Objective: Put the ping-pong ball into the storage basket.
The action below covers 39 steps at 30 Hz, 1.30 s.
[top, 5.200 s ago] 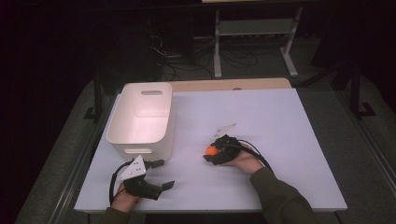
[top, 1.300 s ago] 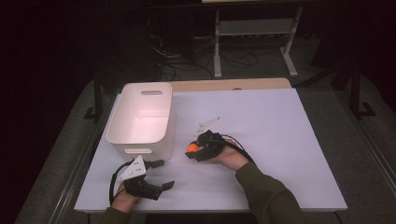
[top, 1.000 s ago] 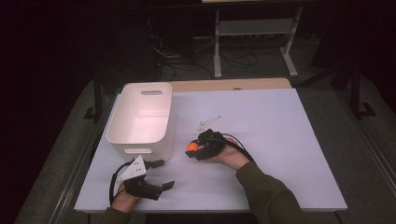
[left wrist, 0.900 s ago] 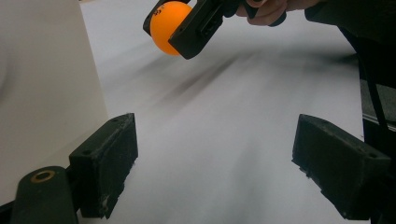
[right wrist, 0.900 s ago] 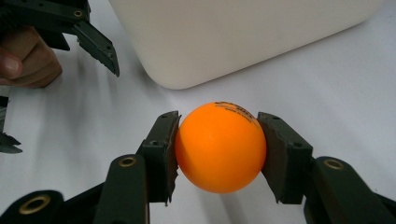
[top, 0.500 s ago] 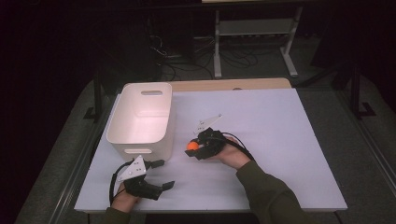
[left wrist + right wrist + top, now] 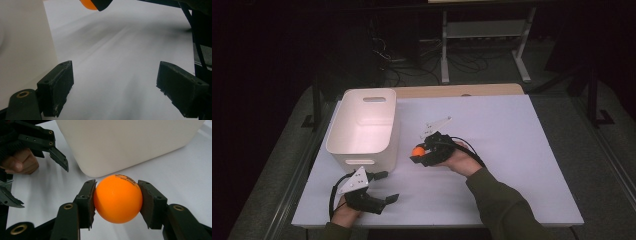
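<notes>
An orange ball point(image 7: 117, 199) sits clamped between the two black jaws of my right gripper point(image 7: 418, 153), just above the white table and right of the white bin point(image 7: 364, 125). In the high view the ball point(image 7: 417, 150) points toward the bin's right wall. My left gripper point(image 7: 387, 187) rests near the table's front edge, below the bin, with its jaws wide apart and nothing between them. In the left gripper view the ball point(image 7: 89, 3) shows at the top edge. The bin's wall point(image 7: 130, 142) fills the back of the right gripper view.
The bin point(image 7: 22, 50) stands close on the left of the left gripper's jaws. The white table point(image 7: 522, 150) stretches bare to the right and behind the right hand. A wooden strip point(image 7: 462, 90) lies along the far edge; a metal stand point(image 7: 482, 35) lies beyond.
The right gripper has carried the ball leftward from mid-table toward the bin's right wall, then slowed to near rest. The left gripper has stayed in place, open.
</notes>
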Each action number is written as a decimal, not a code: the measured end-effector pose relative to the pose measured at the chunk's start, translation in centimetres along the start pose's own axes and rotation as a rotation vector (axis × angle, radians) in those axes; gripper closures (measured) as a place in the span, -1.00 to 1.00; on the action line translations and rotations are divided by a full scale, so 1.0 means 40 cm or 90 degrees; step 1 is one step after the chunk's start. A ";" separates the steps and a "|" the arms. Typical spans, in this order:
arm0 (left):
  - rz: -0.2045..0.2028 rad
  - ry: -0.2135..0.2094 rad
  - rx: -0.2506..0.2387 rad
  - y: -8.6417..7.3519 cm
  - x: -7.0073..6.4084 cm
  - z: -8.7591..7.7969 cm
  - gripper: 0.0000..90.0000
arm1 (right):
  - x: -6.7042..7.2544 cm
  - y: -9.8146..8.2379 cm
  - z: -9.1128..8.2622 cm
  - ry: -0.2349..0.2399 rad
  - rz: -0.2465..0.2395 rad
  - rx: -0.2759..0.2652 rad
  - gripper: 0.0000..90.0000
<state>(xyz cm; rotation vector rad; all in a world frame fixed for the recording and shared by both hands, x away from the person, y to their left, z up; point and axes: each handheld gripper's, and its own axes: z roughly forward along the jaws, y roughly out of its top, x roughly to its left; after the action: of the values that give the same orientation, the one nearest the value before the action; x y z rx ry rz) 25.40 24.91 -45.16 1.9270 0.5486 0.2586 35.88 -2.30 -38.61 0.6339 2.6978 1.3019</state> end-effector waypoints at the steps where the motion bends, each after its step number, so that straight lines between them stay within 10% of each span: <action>1: 0.000 0.000 0.000 0.000 0.000 0.000 -0.69 | 0.001 0.003 -0.002 0.000 0.001 0.001 0.10; 39: 0.000 0.000 -0.002 0.000 0.000 -0.001 -0.69 | -0.004 0.100 -0.072 0.001 -0.018 -0.020 0.10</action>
<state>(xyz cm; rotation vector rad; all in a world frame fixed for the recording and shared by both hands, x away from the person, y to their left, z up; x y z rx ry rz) 25.37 24.94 -45.16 1.9246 0.5475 0.2591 36.63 -2.24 -33.73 0.5899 2.6724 1.3352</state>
